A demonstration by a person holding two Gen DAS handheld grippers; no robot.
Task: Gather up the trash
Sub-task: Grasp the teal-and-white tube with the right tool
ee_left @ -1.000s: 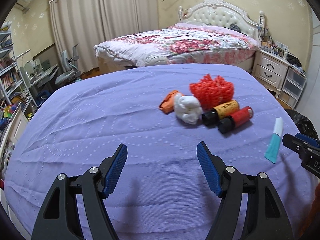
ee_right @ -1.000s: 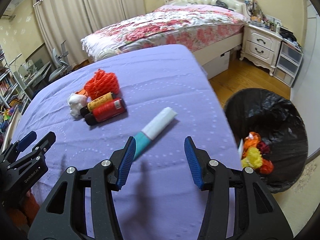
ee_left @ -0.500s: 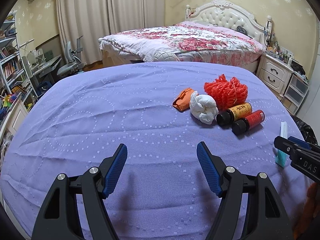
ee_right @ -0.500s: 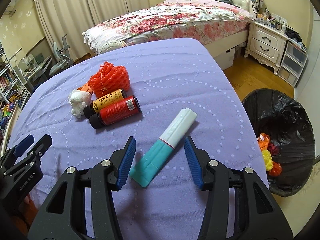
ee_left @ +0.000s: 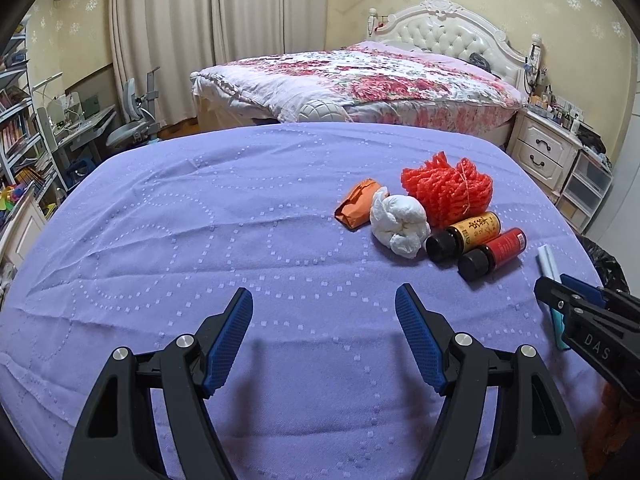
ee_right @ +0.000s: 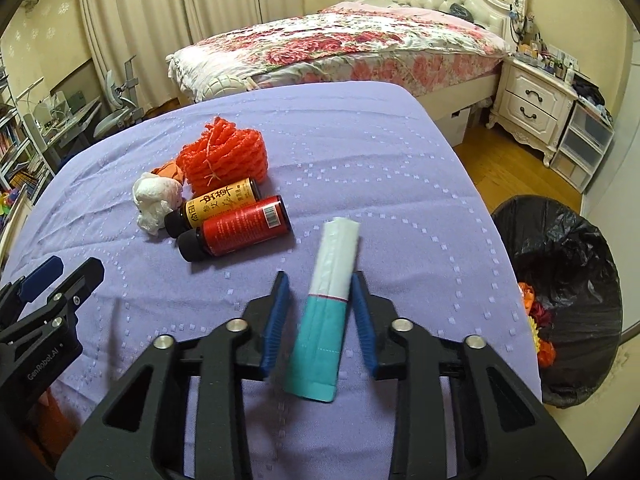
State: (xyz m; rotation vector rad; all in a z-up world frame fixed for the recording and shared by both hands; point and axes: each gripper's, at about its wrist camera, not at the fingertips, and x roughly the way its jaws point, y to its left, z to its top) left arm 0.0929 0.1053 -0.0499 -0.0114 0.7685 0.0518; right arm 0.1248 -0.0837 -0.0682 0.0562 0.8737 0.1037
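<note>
A white and teal tube [ee_right: 326,320] lies on the purple-covered table [ee_left: 200,220] near its right edge. My right gripper [ee_right: 319,276] straddles the tube and its jaws are closing. The right pad is at the tube's side; a gap still shows at the left pad. Farther back lie a red foam net [ee_right: 224,156], a crumpled white tissue [ee_right: 154,200], an orange wrapper [ee_left: 358,204], a yellow-label bottle [ee_right: 218,202] and a red bottle [ee_right: 240,228]. My left gripper [ee_left: 323,292] hovers open over bare cloth, nothing between its fingers.
A bin with a black liner [ee_right: 560,240] stands on the wooden floor right of the table, with colourful trash [ee_right: 536,320] inside. Behind the table are a bed [ee_left: 360,80] and a white nightstand [ee_right: 532,104]. Shelves and a desk chair line the left wall.
My right gripper moved forward over the tube, which now lies between its jaws, and the jaws have narrowed around it. The left gripper stayed open and hardly moved.
</note>
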